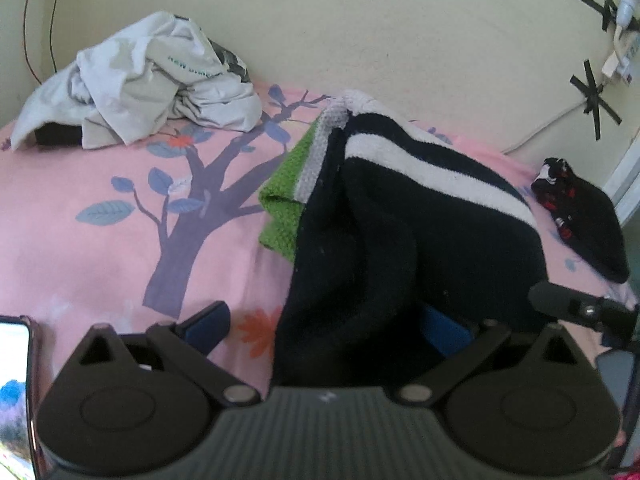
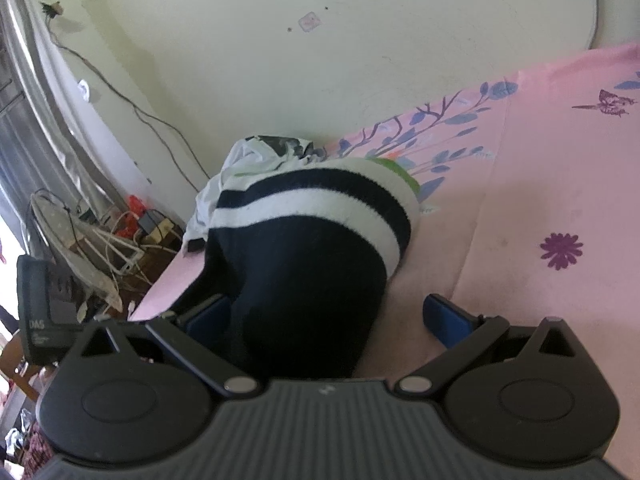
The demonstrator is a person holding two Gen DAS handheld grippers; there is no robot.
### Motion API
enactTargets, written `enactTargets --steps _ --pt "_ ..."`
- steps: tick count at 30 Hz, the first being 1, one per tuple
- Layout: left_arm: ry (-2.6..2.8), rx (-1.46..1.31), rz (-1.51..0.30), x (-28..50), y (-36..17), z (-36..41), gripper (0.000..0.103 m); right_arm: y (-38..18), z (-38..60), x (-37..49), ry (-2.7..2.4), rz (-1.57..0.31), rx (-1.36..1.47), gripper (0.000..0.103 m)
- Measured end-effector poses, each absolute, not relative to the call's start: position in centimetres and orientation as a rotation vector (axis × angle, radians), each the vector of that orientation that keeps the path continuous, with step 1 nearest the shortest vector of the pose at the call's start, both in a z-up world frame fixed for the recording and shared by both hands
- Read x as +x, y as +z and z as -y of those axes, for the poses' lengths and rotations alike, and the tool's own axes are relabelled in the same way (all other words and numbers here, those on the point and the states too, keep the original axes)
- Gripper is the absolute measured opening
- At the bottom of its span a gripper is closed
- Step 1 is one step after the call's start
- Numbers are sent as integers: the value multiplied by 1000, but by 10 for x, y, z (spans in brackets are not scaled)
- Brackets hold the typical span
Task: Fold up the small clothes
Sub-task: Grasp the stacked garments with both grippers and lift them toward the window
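Sweater (image 1: pixel 400 216), navy with white stripes, lies bunched on the pink sheet (image 1: pixel 100 248) right in front of both my tongs, its dark hem reaching into each of them. My left tongs (image 1: pixel 324 324) stand with the fingers wide apart; the navy cloth fills the gap from the middle to the right finger (image 1: pixel 444 330), while the left finger (image 1: pixel 210 324) is bare over the sheet. My right tongs (image 2: pixel 328 320) are spread wide too: the cloth drapes over the inner side of the left finger (image 2: pixel 208 316), and the right finger (image 2: pixel 448 320) sits clear of it on the sheet. Neither pair is pinching the cloth. A green knit (image 1: pixel 284 204) with a grey band pokes out from under the sweater on its left side. Farther back, against the wall (image 1: pixel 400 32), a crumpled white garment (image 1: pixel 152 84) is heaped. A small black piece with red marks (image 1: pixel 580 224) lies to the right of the sweater, apart from it. A phone (image 1: pixel 14 396) shows at the left edge of the left view.
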State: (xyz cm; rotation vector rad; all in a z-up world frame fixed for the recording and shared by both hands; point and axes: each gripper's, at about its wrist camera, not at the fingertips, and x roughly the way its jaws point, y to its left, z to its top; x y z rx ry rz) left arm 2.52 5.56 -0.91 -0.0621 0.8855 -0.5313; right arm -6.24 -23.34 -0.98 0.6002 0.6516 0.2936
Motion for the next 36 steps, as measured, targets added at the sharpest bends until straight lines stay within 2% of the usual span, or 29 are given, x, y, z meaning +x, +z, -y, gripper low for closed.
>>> enactTargets --steps 3,7,8,9,10,11,14,16,21,27,31,35,36 --pt "-520 -13 -881 24 -9 -47 103 -8 221 -51 302 -670 561 97" --pt "-530 -13 -850 21 -11 -47 102 -3 206 -35 295 -712 552 82" --pt "-530 -27 -848 21 -11 -49 96 0 207 -35 297 -708 548 76" --pt "-541 -40 -845 21 -10 -49 87 3 209 -36 301 -699 544 70" --pt "-584 -64 -854 21 -8 -49 57 7 210 -38 311 -688 536 61" --pt "-622 -100 -875 22 -5 -45 53 12 212 -41 316 -676 519 50" --pt "-604 -17 -842 17 7 -16 44 28 217 -49 321 -623 454 41" --pt "-652 13 -838 16 14 10 38 43 227 -61 289 -559 384 41" --pt "-814 88 -766 12 48 107 38 80 301 -91 158 -424 338 40" --pt "-999 165 -661 14 92 261 38 107 428 -124 -81 -279 368 40" --pt "-1016 216 -649 24 83 357 38 83 515 -122 -233 -265 483 43" --pt "-898 331 -704 33 40 421 40 27 572 -98 -437 -431 565 59" --pt "-879 359 -732 36 29 428 42 20 575 -100 -440 -422 593 62"
